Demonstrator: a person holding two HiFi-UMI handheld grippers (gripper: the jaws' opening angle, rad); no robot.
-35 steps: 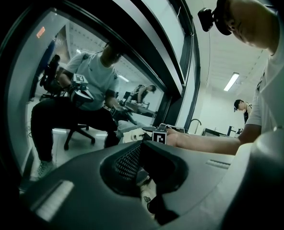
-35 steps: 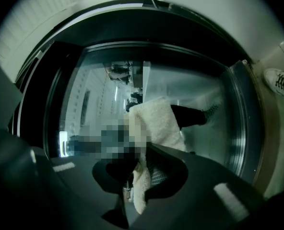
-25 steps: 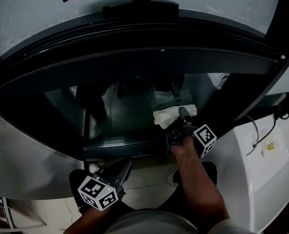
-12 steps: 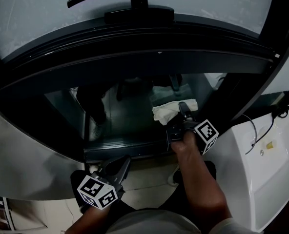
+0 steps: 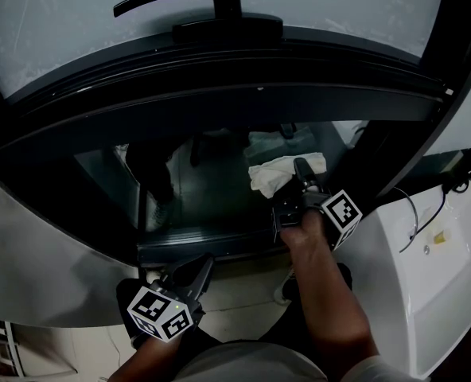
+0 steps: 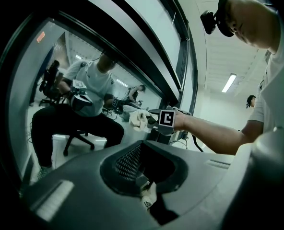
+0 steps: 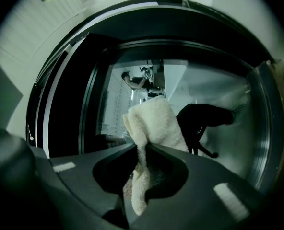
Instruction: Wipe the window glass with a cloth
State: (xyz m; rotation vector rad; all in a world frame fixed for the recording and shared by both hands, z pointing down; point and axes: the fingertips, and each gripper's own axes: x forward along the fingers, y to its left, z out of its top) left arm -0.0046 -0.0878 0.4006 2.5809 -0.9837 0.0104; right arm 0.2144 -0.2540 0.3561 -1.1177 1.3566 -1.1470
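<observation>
The pale floor point(image 5: 239, 281) shows along the bottom edge of the window point(image 5: 204, 243), just under its dark lower rail. What looks like a light shoe tip point(image 5: 282, 291) rests on it. To the right, a white surface point(image 5: 402, 293) carries a thin black cable point(image 5: 416, 213) and a small yellowish tag point(image 5: 441, 235).
</observation>
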